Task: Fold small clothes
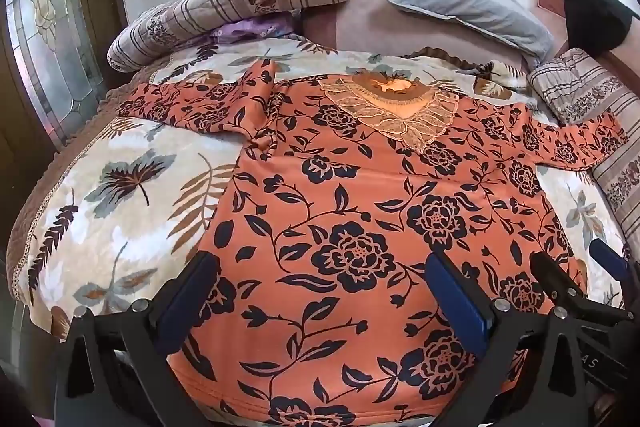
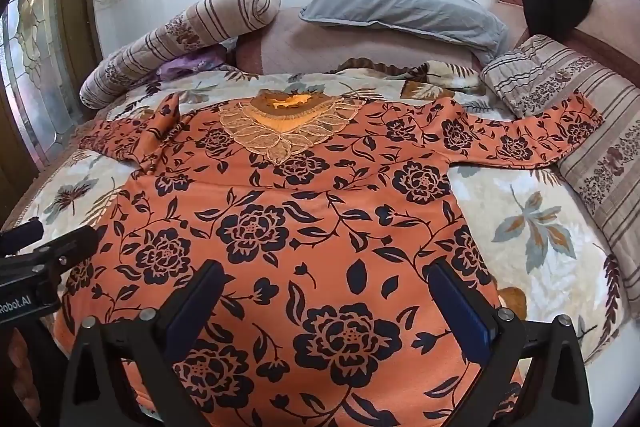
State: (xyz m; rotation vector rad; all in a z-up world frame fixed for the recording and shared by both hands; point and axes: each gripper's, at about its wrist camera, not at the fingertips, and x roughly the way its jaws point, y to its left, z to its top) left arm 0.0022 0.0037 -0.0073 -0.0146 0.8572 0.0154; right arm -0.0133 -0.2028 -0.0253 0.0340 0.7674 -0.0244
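Left claw: hanging spread wide above the hem, gripping nothing.
Right claw: hanging spread wide beside it, gripping nothing.
Orange floral blouse: lying face up on the leaf-print blanket, sleeves reaching sideways, the left sleeve bunching.
Grey pillow: leaning against the wall behind.

The floral blouse lies spread flat on the leaf-print blanket, neckline away from the cameras, one sleeve out to each side. Behind it a pillow leans at the wall, with a bolster to the left and a folded quilt along the right. Both grippers, left and right, hover over the near hem, side by side.
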